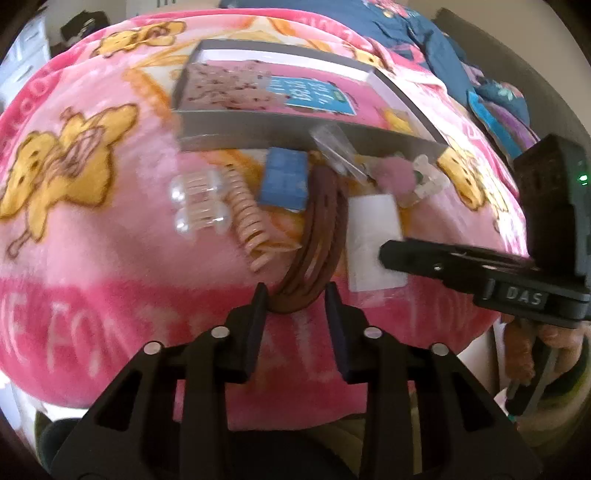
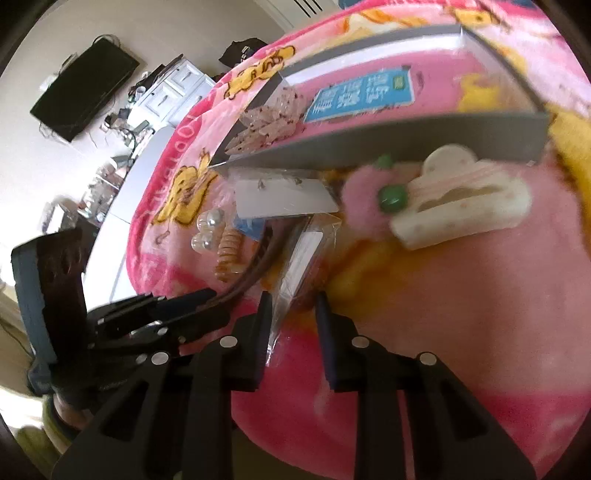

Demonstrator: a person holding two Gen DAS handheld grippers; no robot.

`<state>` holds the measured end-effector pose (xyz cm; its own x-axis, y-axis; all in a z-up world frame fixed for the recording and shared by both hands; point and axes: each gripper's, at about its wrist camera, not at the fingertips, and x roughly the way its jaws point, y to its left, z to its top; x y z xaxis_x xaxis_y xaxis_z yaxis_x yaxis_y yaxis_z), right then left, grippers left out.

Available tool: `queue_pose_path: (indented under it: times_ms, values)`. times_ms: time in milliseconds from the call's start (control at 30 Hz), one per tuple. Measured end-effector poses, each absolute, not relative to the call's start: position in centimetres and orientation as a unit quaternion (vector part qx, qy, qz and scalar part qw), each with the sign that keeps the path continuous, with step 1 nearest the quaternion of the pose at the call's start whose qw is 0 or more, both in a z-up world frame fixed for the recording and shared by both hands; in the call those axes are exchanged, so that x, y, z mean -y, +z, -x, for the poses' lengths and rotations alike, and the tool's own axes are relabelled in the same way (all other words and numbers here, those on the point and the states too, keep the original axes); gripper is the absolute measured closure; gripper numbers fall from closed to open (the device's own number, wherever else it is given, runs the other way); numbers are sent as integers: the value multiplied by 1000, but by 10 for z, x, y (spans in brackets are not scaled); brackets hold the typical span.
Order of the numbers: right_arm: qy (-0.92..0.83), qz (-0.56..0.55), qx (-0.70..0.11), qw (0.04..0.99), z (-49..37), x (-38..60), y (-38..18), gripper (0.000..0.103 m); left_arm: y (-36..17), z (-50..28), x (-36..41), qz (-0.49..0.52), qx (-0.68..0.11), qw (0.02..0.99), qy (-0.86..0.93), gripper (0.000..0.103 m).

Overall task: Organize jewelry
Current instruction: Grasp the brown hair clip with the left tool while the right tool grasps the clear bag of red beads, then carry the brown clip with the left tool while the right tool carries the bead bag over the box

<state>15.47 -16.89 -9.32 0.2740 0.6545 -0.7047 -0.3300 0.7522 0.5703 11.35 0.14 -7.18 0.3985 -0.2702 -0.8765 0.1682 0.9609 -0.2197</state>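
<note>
Brown headbands (image 1: 314,240) lie on the pink blanket (image 1: 110,258); their curved end sits between the open fingers of my left gripper (image 1: 295,295), apart from both pads. A white card in a clear bag (image 1: 373,240) lies beside them; my right gripper (image 1: 384,254) reaches it from the right. In the right wrist view the bag (image 2: 299,262) lies between the open fingers of my right gripper (image 2: 293,304), and the left gripper (image 2: 177,306) is at the headbands (image 2: 258,266). A grey box (image 1: 295,129) holding a speckled clip (image 1: 221,85) and a blue card (image 1: 317,96) stands behind.
A pearl comb clip (image 1: 199,203), peach spiral tie (image 1: 247,221), blue card packet (image 1: 284,181), pink pompom (image 2: 365,195) with green beads and a cream claw clip (image 2: 461,199) lie before the box. Dark blue clothes (image 1: 424,33) lie at the far right.
</note>
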Motion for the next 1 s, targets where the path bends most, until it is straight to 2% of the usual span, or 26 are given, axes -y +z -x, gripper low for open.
queue_pose_path:
  times_ms: [300,800,1000]
  values:
    - [259,-113,-473,834,-141,209,-70,80,-76,-121,34,4,-534,829,-166,103]
    - [233,-115,-427,866,-120,249,-36,80,-9,-92,35,13,-460,867,-191,103]
    - [233,-112,-413,873,-117,251,-23,80,4,-91,39,-2,-452,872,-185,103]
